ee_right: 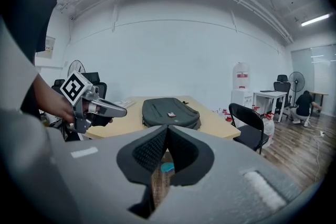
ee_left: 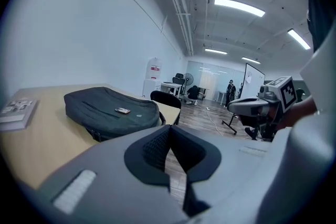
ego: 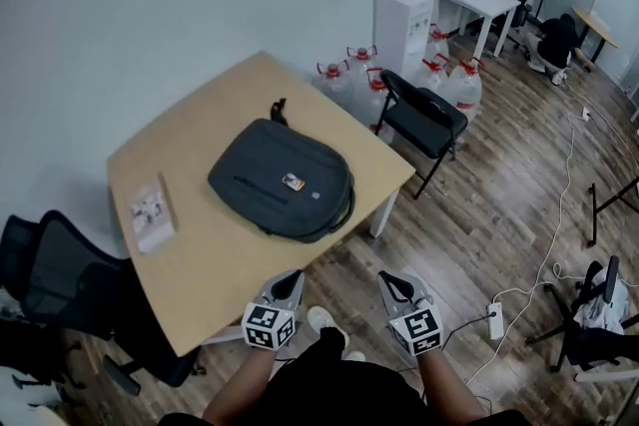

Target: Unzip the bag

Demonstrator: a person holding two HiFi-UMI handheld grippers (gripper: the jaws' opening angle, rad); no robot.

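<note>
Head view: dark bag [ego: 283,180] flat at mid-table [ego: 210,254], closed, nothing of its inside visible; booklet [ego: 152,213] to its left, apart. Folding chair [ego: 424,120] by the table's right edge, water jugs [ego: 361,80] beyond it, office chair [ego: 55,279] at the near-left corner. Near edge unblocked; left gripper [ego: 289,282] and right gripper [ego: 392,284] just off it, well short of the bag.

Left gripper view: jaws pressed together on nothing, bag far ahead.

Right gripper view: jaws together, empty; bare tabletop before the bag.
</note>
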